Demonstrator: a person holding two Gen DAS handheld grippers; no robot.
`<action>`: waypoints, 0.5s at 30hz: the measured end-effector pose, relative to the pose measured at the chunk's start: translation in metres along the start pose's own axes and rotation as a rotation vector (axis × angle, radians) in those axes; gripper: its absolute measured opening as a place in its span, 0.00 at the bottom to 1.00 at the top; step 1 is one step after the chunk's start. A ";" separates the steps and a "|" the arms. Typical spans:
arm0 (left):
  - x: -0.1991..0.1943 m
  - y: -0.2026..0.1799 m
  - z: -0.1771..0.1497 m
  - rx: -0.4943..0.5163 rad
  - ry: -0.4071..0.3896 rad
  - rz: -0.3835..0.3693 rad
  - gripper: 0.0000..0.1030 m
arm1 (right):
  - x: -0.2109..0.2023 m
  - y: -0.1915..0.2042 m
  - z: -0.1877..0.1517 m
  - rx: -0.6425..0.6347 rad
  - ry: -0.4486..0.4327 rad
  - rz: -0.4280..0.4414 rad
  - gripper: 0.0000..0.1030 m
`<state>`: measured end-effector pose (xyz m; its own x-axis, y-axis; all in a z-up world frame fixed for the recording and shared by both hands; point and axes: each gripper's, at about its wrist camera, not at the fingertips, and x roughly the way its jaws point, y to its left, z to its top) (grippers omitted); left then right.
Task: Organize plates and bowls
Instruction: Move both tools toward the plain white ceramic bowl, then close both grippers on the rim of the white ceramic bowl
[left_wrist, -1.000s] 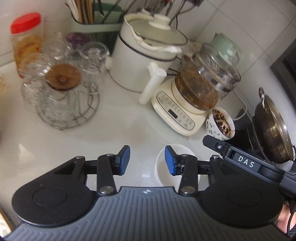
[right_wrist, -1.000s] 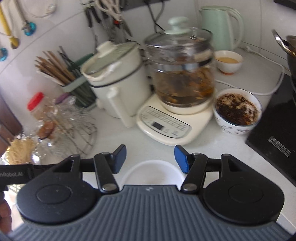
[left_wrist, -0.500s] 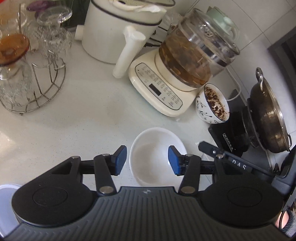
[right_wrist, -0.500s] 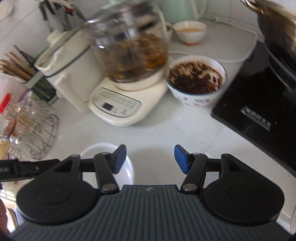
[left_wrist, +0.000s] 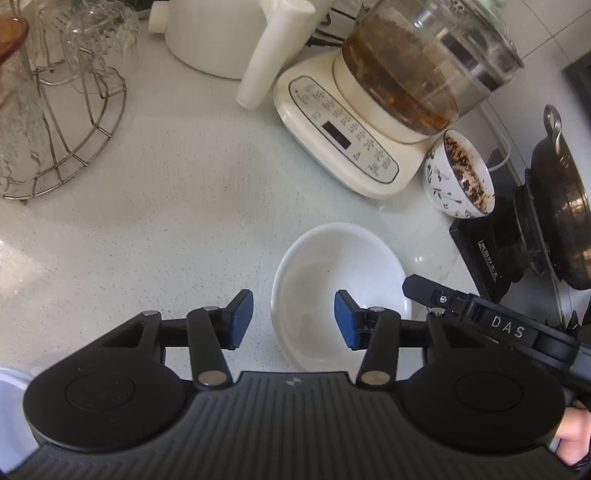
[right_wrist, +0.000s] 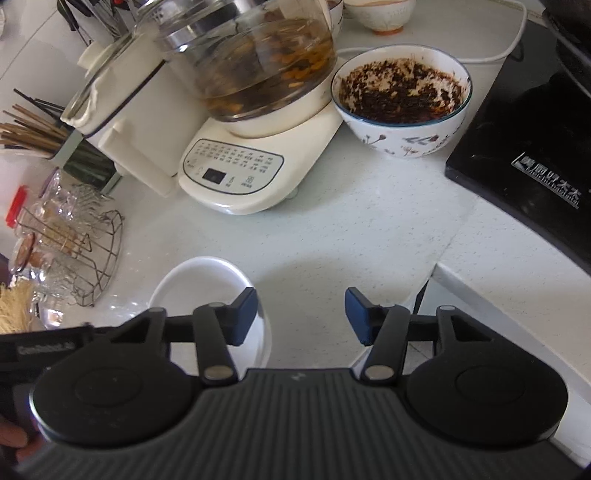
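Speckled white countertop (left_wrist: 155, 206) meets white-tiled wall (left_wrist: 546, 26).

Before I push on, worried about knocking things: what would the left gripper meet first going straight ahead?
Probably the white bowl: its left rim sits between the open jaws of the left gripper. Depth is unclear.

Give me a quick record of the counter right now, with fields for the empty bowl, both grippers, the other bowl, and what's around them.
empty bowl: white bowl, upright on the counter, nothing inside
left gripper: open, one pad over the bowl's near rim, not gripping
right gripper: open, jaws just been closing a little, nothing between them, bowl at its left finger
other bowl: patterned bowl with dark speckled contents, beside the glass kettle
cooktop: black induction cooktop to the right
rack: wire rack holding glasses, to the left
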<state>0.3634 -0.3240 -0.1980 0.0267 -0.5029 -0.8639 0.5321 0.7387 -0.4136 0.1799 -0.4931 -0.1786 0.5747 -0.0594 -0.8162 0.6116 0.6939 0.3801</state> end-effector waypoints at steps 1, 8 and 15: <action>0.002 0.001 0.000 -0.001 0.005 0.001 0.52 | 0.000 0.000 0.000 0.004 0.002 0.004 0.53; 0.008 0.005 0.000 -0.013 0.015 0.000 0.34 | -0.003 0.000 -0.001 0.019 0.008 0.036 0.50; 0.009 0.006 0.000 -0.008 0.008 -0.001 0.13 | 0.005 0.002 -0.006 0.009 0.050 0.060 0.30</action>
<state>0.3671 -0.3238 -0.2085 0.0194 -0.4997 -0.8660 0.5256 0.7419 -0.4163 0.1808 -0.4883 -0.1846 0.5829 0.0186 -0.8123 0.5813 0.6889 0.4329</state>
